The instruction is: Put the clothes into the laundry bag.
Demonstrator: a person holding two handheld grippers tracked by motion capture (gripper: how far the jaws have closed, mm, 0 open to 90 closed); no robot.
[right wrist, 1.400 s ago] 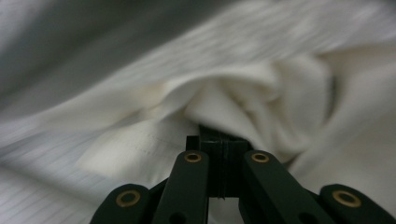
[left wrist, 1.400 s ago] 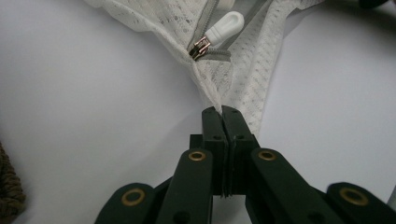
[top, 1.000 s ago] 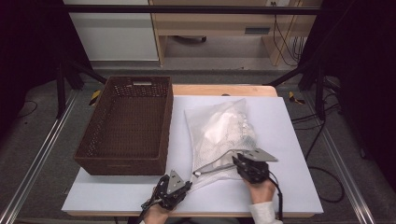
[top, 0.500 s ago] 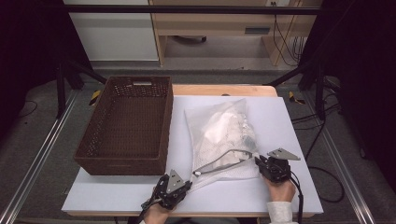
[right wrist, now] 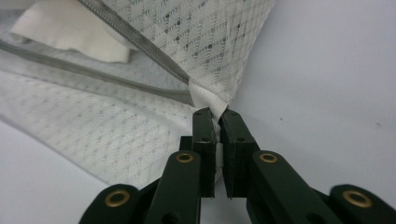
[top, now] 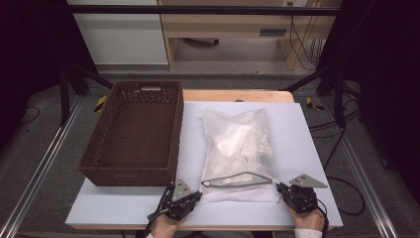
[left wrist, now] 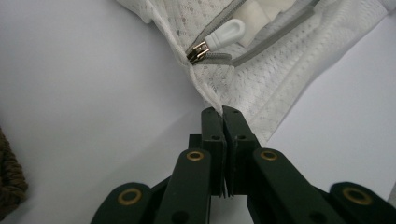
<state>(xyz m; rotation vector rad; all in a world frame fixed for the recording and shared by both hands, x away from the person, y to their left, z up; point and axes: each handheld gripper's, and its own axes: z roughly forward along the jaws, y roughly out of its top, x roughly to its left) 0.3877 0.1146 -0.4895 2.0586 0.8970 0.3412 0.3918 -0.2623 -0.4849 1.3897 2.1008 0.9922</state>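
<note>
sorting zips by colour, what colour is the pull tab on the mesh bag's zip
White, on a brass-coloured slider; the pull tab shows best in the left gripper view.

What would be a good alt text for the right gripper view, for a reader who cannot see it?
The right gripper has its two black jaws shut on a corner of a white mesh laundry bag. The bag's grey zipper is open, white cloth shows inside, and it lies on a white table.

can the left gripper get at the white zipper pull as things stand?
Probably not yet. The left gripper is shut on the mesh laundry bag corner, so it would have to let go first. The zipper pull lies uncovered just beyond its jaws, with nothing between; the right gripper pinches the far corner.
</note>
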